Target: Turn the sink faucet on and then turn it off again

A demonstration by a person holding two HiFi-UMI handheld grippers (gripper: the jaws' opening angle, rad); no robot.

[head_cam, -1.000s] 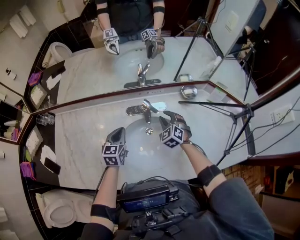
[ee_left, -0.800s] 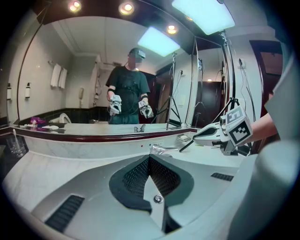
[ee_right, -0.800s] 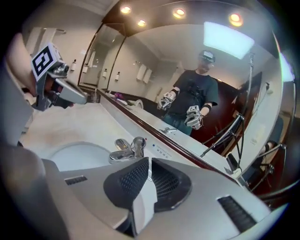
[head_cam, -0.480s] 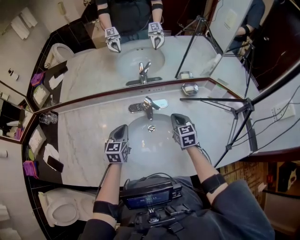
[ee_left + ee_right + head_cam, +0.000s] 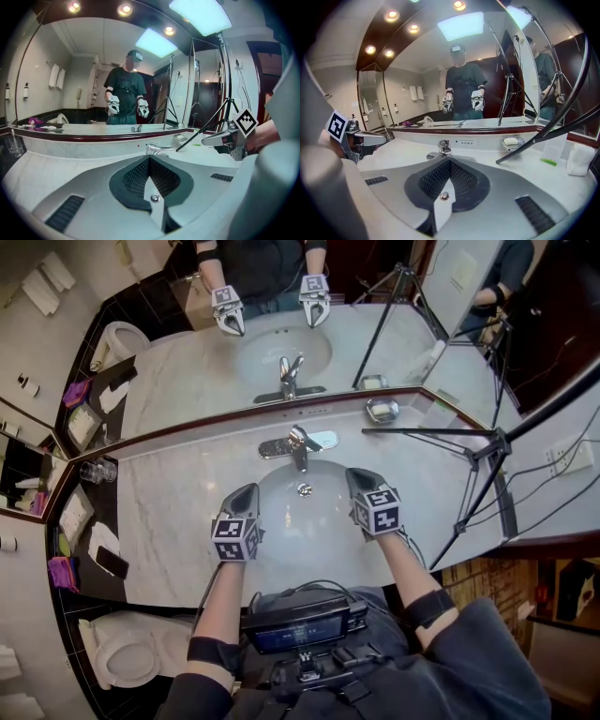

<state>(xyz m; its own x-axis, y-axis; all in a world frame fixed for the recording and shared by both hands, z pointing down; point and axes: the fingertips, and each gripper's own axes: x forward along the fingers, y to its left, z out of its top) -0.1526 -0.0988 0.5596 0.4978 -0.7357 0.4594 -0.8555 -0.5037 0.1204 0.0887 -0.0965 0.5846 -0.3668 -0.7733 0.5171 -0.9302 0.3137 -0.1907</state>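
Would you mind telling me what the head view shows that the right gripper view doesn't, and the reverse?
Only the head view shows the phone on the dark side counter and the basin's drain. Only the right gripper view shows the ceiling lights. Both show the faucet, the soap dish and the tripod over the marble counter.
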